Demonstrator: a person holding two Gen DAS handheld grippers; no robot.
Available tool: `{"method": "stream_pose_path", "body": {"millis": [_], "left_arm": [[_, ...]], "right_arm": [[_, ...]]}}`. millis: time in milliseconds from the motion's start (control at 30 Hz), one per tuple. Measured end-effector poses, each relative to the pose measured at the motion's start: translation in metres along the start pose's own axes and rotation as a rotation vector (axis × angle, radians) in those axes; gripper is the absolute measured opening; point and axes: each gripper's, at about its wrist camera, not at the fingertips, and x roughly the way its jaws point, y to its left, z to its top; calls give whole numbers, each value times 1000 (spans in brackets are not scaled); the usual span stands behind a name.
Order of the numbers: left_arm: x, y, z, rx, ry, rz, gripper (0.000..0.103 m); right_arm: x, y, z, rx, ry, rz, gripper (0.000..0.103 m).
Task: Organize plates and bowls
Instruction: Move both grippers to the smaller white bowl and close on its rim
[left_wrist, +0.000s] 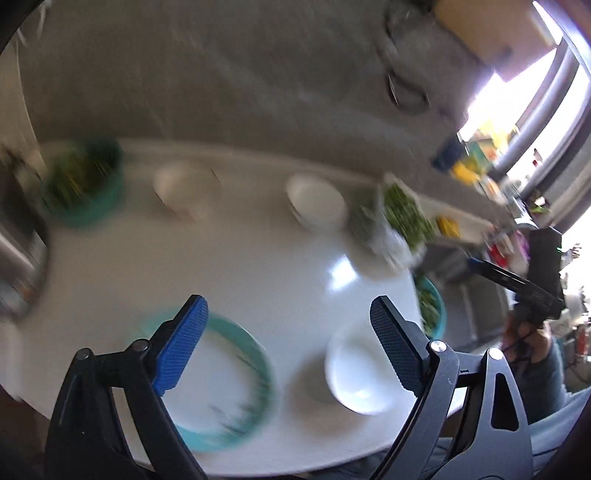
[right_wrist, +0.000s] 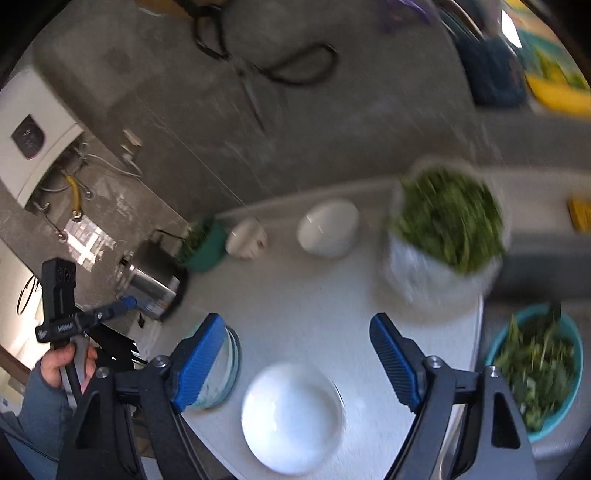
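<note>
Both views are motion-blurred. My left gripper is open and empty above the white round table, between a teal-rimmed plate and a white bowl. My right gripper is open and empty above the same white bowl, with the teal-rimmed plate behind its left finger. Two more white bowls stand at the far edge, one upright and one to its left. Each gripper also shows in the other's view, the right one and the left one.
A white bowl of greens stands at the table's right. A teal bowl of greens sits beyond the right edge. Another teal bowl of greens is far left, next to a metal pot. Scissors lie on the grey floor.
</note>
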Motion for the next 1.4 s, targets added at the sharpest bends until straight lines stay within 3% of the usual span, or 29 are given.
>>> {"method": "stream_pose_path", "body": {"millis": [100,200,300,467,600,733,967,1200,1400], "left_arm": [[-10,22,49,62,-21,63,90],[17,28,92,150,0,45,95],[82,33,129,241,83,38,95],[193,39,167,223,204,32,95],[264,48,174,186,249,27,95],[308,47,166,236,268,-13,95],[341,35,174,279,285,10,95],[367,27,174,338,318,25,93],[383,26,183,354,327,2,93]], "right_arm": [[6,22,37,-37,-42,-12,84],[32,32,69,-19,-57,-18,86],[72,28,87,17,-20,-105,87],[152,4,92,116,100,-197,84],[197,-12,93,171,133,-231,84],[227,-33,91,252,175,-281,84],[248,-56,84,308,214,-347,83],[264,-67,85,344,243,-370,76],[278,-71,85,336,257,-400,75]]}}
